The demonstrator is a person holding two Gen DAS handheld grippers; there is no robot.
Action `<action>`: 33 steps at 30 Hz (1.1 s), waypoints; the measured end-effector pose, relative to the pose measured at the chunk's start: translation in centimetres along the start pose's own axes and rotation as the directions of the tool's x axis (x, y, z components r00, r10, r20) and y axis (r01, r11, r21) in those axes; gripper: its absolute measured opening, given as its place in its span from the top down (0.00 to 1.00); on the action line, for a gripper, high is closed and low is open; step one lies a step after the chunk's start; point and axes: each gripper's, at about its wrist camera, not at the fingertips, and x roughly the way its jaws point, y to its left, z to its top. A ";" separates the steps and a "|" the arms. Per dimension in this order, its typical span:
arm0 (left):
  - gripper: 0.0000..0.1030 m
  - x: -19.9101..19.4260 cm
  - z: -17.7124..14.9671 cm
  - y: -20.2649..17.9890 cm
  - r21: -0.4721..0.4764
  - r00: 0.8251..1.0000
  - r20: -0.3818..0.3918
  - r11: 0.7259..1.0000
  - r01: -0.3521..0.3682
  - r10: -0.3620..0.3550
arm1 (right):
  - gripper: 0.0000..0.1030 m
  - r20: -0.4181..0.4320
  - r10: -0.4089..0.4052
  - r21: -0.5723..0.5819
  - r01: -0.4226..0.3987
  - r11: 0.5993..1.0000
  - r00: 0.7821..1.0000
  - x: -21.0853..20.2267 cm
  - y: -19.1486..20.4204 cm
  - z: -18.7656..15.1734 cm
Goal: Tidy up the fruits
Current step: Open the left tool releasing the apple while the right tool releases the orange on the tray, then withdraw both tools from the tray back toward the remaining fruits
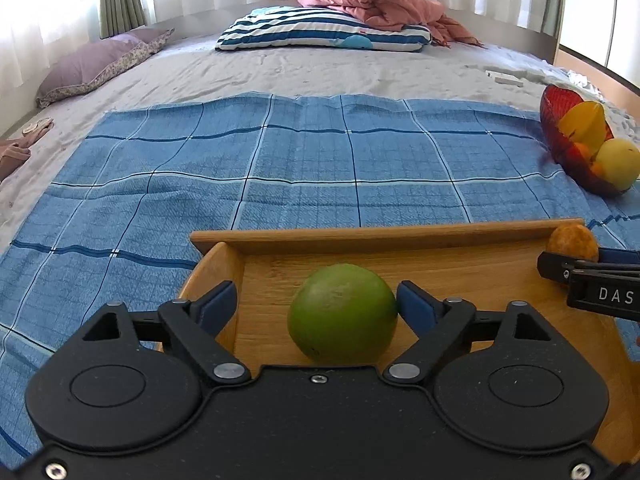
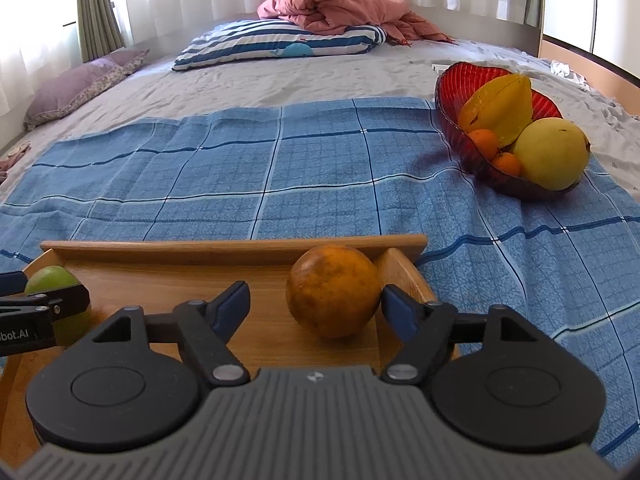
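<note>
A wooden tray (image 1: 360, 236) (image 2: 224, 246) lies on a blue checked cloth (image 1: 240, 160) (image 2: 240, 168) on the bed. A green round fruit (image 1: 342, 314) (image 2: 52, 280) rests in the tray between the open fingers of my left gripper (image 1: 316, 304); the right finger touches it. A brownish orange (image 2: 334, 290) (image 1: 572, 242) rests at the tray's right end between the open fingers of my right gripper (image 2: 316, 306). A red glass bowl (image 2: 452, 92) (image 1: 554, 120) at the far right holds a starfruit (image 2: 500, 106), a yellow-green fruit (image 2: 550, 152) and two small oranges (image 2: 484, 142).
A striped pillow (image 1: 320, 32) and a pink blanket (image 1: 380, 0) lie at the bed's far end. A purple pillow (image 1: 100, 64) lies at the far left. A small white object (image 1: 504, 78) lies near the bowl. A wooden bed frame (image 1: 600, 68) runs along the right.
</note>
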 end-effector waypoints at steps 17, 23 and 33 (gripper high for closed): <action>0.05 -3.4 -2.3 0.6 0.004 1.000 0.015 1.000 0.028 -0.028 | 0.14 0.025 0.025 -0.023 -0.025 0.999 0.999 -3.2 0.6 -1.0; 0.04 -5.2 -3.6 1.1 0.004 0.999 0.030 0.999 0.043 -0.043 | 0.13 0.044 0.039 -0.055 -0.036 0.998 0.998 -4.8 1.0 -2.0; 0.03 -8.9 -6.2 1.6 0.003 0.994 0.073 0.997 0.078 -0.078 | 0.13 0.085 0.080 -0.087 -0.073 0.994 0.993 -8.2 1.1 -4.1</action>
